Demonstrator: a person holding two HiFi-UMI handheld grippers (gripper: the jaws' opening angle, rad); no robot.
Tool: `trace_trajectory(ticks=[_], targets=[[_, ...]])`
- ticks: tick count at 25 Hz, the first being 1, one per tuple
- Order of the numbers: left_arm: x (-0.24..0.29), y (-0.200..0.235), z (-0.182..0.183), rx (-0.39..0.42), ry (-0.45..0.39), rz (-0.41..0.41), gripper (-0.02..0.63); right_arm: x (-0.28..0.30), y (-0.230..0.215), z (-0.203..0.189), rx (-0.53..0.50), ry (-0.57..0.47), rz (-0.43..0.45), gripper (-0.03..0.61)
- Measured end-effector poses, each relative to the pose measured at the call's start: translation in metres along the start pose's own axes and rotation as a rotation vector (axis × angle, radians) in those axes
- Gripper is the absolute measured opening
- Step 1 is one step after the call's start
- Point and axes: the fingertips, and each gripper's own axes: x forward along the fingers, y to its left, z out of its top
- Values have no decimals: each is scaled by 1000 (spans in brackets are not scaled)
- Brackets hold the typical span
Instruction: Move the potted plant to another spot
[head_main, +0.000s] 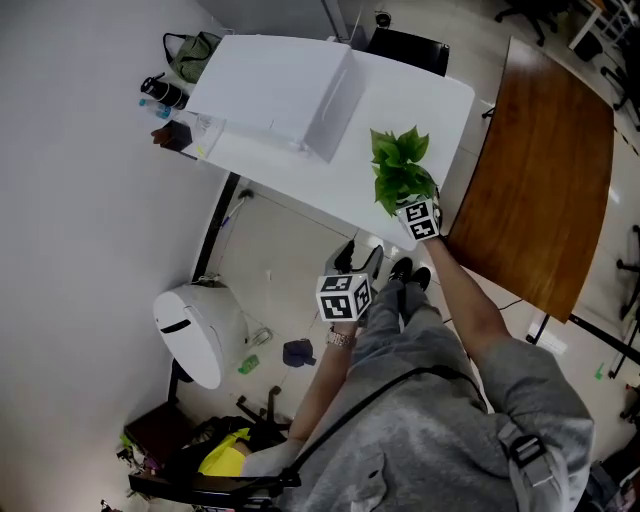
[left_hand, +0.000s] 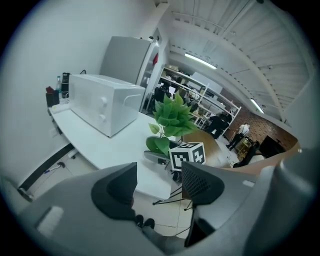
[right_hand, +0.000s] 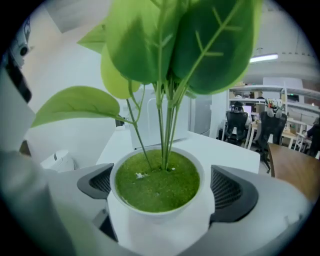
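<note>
The potted plant (head_main: 400, 170), with broad green leaves in a white pot (right_hand: 157, 187), stands at the near right edge of the white table (head_main: 400, 95). My right gripper (head_main: 421, 218) reaches it from the near side. In the right gripper view its jaws flank the pot, with a thin gap showing at the right pad (right_hand: 231, 192), so the right gripper (right_hand: 157, 186) is open around the pot. My left gripper (head_main: 345, 297) hangs lower, off the table over the floor. Seen from its own camera, the left gripper (left_hand: 157, 175) is open and holds nothing.
A white box-shaped appliance (head_main: 290, 95) takes up the table's left half, with bottles (head_main: 165, 92) beyond its far end. A brown wooden table (head_main: 530, 170) adjoins on the right. A white rounded bin (head_main: 195, 330) and clutter lie on the floor at left.
</note>
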Motion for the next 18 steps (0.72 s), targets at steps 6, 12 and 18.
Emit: trace_trajectory(ticks=[6, 12, 18], targets=[[11, -24, -9, 85, 37, -64, 298, -42, -20, -17, 65, -20, -57, 583], [20, -64, -9, 224, 53, -218, 269, -172, -51, -14, 360, -173, -371, 160], [-19, -121, 20, 334, -54, -432, 185, -264, -1, 29, 500, -217, -491, 2]])
